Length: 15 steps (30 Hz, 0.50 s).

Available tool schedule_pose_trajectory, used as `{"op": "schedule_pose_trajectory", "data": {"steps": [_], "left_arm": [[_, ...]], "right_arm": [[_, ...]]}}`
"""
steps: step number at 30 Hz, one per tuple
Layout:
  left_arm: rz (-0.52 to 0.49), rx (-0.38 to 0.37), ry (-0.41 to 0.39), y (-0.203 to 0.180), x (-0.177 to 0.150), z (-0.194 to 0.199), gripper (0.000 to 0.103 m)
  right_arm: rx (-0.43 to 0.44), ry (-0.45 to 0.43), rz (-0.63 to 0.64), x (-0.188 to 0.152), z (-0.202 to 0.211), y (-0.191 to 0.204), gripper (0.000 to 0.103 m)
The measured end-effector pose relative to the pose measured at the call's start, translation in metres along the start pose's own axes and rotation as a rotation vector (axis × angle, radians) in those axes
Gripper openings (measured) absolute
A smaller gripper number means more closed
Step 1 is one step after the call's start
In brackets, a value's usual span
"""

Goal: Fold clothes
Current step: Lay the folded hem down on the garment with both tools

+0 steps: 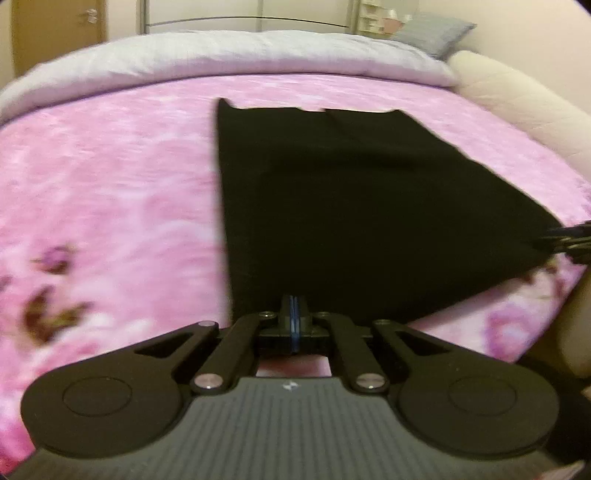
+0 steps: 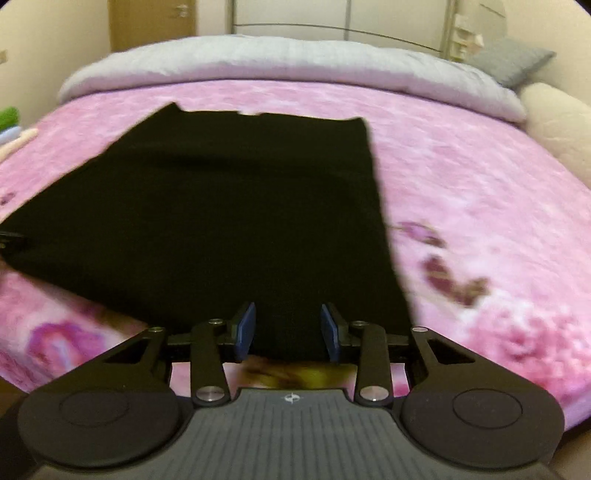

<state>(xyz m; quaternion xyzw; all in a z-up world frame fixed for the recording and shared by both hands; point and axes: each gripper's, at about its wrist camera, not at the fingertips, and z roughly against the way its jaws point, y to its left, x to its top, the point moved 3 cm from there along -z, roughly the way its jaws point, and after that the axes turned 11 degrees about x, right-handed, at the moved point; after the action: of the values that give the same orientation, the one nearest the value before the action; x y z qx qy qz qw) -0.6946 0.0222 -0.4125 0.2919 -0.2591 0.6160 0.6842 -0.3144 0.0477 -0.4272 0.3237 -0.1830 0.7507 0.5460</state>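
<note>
Your black garment [image 1: 351, 206] is spread flat on the bed, on the pink floral blanket [image 1: 110, 206], running from your claws at 6 o'clock up toward 12. Can't tell exactly what it is, could be a skirt or folded trousers; there's a small notch in the far hem.

Left claw [image 1: 294, 314]: fingers pressed together, pinching the near edge of the cloth close to its left corner. Right claw [image 2: 288, 326]: fingers spread, with the near edge sitting between the 2 blue pads [image 2: 245, 328], not clamped. From the left camera you can just catch the right claw poking in at 3 o'clock by the other corner.

Handling-wise I'd guess it's light, soft and floppy, no stiffness at all, so it'll sag wherever you aren't holding it. The fabric looks matte, probably not slippery, but a 1-layer pinch can slide out, so bite well in from the edge. Best hold is the 2 near corners, so get the right one closed before you lift, otherwise that side will probably drag and bunch.

The blanket looks plush, so expect the cloth to cling rather than glide. At 12 there's a pale grey duvet [image 2: 288, 59] and a grey pillow [image 2: 517, 62], a cream padded bed edge [image 2: 554, 118] at 2, a wooden door [image 2: 151, 22] and metal bed rail behind. Some folded coloured items [image 2: 9, 122] sit at 9 in the right view.
</note>
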Motion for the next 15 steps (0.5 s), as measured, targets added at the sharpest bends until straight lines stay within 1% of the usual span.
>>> {"op": "schedule_pose_trajectory", "data": {"steps": [2, 3, 5, 6, 7, 9, 11, 13, 15], "left_arm": [[-0.006, 0.023, -0.003, 0.004, 0.001, 0.005, 0.003], [-0.009, 0.034, -0.004, 0.007, 0.002, 0.008, 0.003], [-0.011, 0.027, -0.032, -0.001, 0.005, 0.017, 0.003], [-0.012, 0.021, -0.048, -0.006, 0.007, 0.022, 0.006], [-0.018, 0.026, -0.039, -0.008, 0.007, 0.020, 0.008], [-0.021, 0.048, -0.004, -0.010, 0.003, 0.011, 0.008], [-0.003, 0.072, 0.023, -0.007, -0.002, 0.005, 0.008], [0.038, 0.081, 0.043, -0.003, -0.002, 0.008, 0.005], [0.048, 0.102, 0.058, -0.002, -0.001, 0.013, 0.004]], "right_arm": [[-0.010, 0.002, -0.037, 0.002, 0.002, -0.010, 0.034], [-0.015, 0.004, -0.055, 0.004, 0.003, -0.010, 0.031], [-0.029, -0.009, -0.045, 0.011, 0.007, 0.001, 0.032], [-0.023, -0.027, -0.027, 0.013, 0.011, 0.009, 0.034], [-0.009, -0.039, -0.014, 0.014, 0.013, 0.016, 0.038], [0.017, -0.037, -0.002, 0.011, 0.011, 0.024, 0.042], [-0.002, -0.007, -0.013, 0.002, 0.004, 0.020, 0.042], [-0.018, -0.013, -0.054, -0.006, 0.005, 0.005, 0.041], [-0.029, -0.015, -0.098, -0.008, 0.012, -0.007, 0.040]]}}
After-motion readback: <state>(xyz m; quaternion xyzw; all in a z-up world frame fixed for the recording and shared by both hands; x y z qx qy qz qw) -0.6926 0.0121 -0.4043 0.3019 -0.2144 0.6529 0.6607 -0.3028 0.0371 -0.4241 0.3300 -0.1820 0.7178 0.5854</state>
